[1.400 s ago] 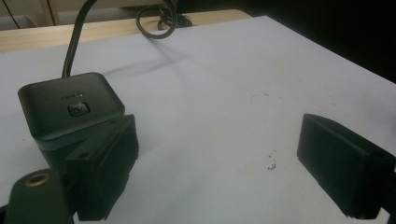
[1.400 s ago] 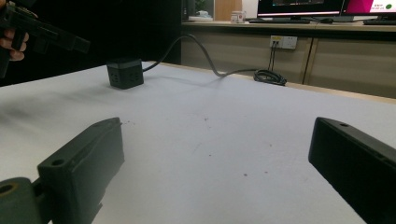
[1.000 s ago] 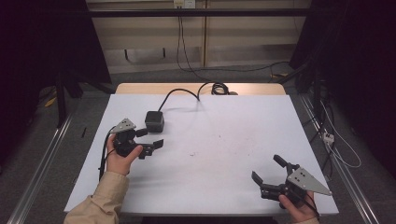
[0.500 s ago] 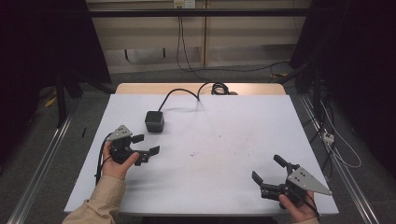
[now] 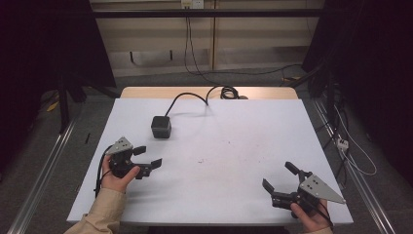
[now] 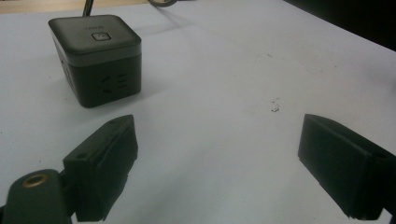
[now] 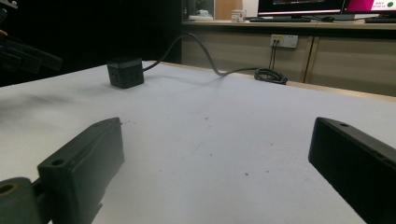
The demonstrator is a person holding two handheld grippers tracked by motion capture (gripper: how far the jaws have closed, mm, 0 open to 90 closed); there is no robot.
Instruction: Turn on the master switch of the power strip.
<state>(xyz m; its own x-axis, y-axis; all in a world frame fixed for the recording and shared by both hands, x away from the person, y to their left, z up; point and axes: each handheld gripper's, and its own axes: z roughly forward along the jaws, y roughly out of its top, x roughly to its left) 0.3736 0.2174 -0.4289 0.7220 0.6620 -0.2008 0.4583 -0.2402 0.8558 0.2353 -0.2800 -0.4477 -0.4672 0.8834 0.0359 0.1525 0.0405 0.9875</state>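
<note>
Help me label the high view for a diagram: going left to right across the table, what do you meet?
Left gripper → black cube power socket → coiled cable at the far edge → right gripper.

Open white table (image 5: 234,146) lay bare between both grippers, only a black power cube (image 5: 160,127) and its cable (image 5: 187,96) blocked the far left.
</note>
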